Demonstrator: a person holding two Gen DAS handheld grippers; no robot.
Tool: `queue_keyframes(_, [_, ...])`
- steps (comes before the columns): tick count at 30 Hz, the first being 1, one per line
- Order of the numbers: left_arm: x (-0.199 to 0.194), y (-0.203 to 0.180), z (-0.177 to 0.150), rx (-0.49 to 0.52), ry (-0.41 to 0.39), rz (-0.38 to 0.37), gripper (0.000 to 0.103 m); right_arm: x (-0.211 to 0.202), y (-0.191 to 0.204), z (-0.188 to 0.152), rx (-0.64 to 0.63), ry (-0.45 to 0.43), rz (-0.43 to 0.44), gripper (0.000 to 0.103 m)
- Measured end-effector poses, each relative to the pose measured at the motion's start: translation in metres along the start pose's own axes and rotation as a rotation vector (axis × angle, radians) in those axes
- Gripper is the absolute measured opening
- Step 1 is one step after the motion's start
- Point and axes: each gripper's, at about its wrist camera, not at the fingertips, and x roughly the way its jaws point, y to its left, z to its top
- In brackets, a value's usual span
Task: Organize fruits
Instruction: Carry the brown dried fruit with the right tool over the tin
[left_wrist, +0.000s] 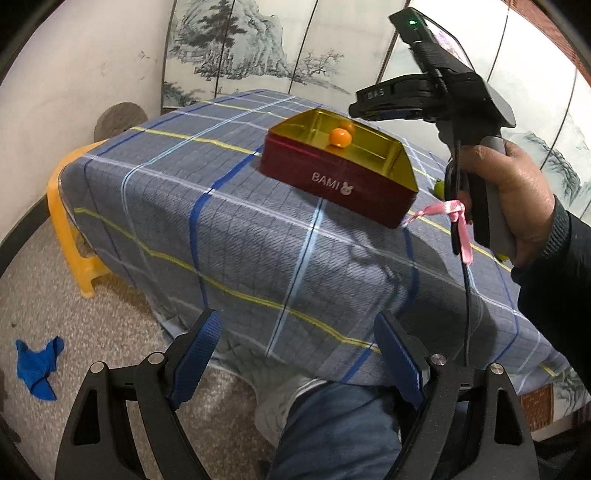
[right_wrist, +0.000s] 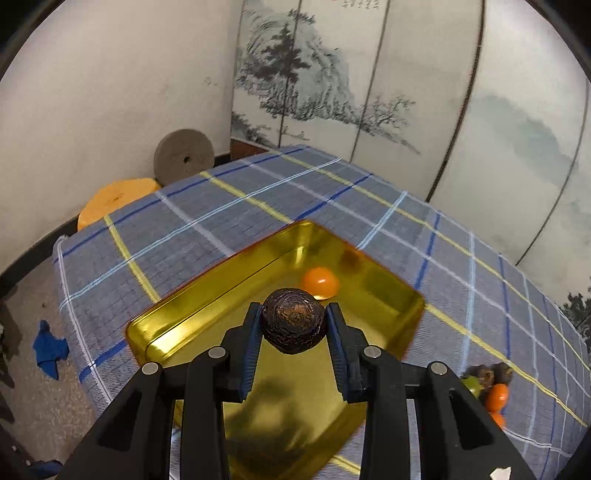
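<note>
The desk (right_wrist: 229, 221), draped in a blue-grey checked cloth, carries a red tin (left_wrist: 343, 181) with a shiny gold inside, open at the top, sitting near the desk's near right part. A soft cloth under a light tin is the first risk: a knock from the gripper against the rim could slide the tin or tip it.

The right gripper (right_wrist: 293, 326) hangs above the tin's near half, pinching a dark wrinkled fruit (right_wrist: 293, 321) between its blue pads. The fruit is round and held only at its sides, so it may roll out of the pinch early, or, let go from this height, bounce off the hard gold floor and hop over the low wall.

The left gripper (left_wrist: 299, 354) stands wide and holds nothing, low at the desk's near edge, well apart from the tin. It is no help if the tin shifts.

An orange fruit (right_wrist: 319, 282) already lies at the tin's far corner. A dropped fruit could strike it and send both rolling.

More fruits (right_wrist: 487, 384), dark, green and orange, wait on the cloth to the right of the tin, close under the right gripper's body; a careless swing back could scatter them off the desk.
</note>
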Motion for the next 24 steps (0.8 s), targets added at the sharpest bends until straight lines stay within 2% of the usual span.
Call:
queue_keyframes(7, [0.007,0.005,0.000,-0.010,0.019,0.004,0.085,0.020,0.020,-0.012,-0.021,0.047,0.023,0.031])
queue_keyframes(24, [0.016,0.010,-0.001,-0.019,0.038,0.007,0.085,0.049,0.023,-0.025,-0.005,0.137,0.050,0.032])
